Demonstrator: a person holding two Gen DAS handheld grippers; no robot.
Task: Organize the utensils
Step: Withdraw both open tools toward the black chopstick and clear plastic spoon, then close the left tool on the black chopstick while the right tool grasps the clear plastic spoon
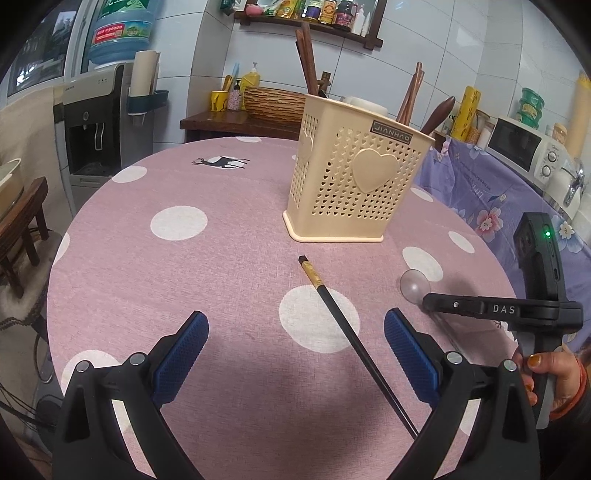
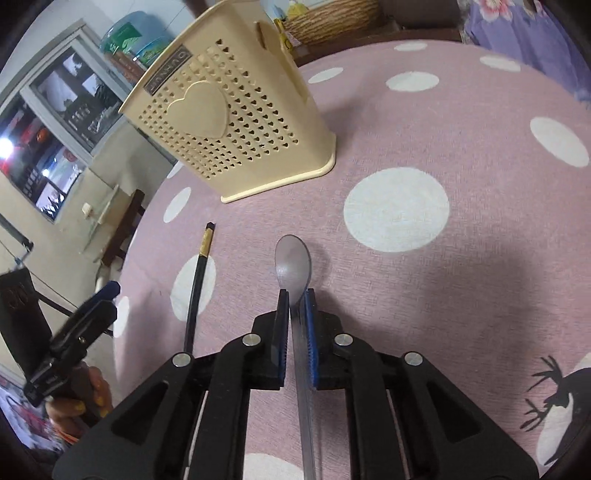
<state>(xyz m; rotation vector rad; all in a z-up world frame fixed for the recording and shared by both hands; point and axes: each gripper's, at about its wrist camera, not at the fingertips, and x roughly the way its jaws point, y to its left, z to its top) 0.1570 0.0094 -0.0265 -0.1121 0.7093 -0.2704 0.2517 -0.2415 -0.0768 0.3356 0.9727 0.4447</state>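
Right gripper [image 2: 295,299] clamped on clear spoon [image 2: 293,260], bowl just off cloth, holder [image 1: 354,166] far ahead; left gripper [image 1: 295,332] wide open, empty, over chopstick [image 1: 351,336] lying loose; holder already has wooden utensils; both pieces left to stow

Holder [image 1: 354,177] plate: "JIANHAO", reads upside down in left wrist view.
Right gripper [image 1: 430,301] side: "DAS".
Water bottle [image 1: 122,29] label: illegible.

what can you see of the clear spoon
The spoon looks like clear plastic, with an oval bowl and a long flat handle. The right tool is shut on its handle just behind the bowl, which sticks out ahead over the pink dotted cloth. Whether the bowl touches the cloth is unclear.
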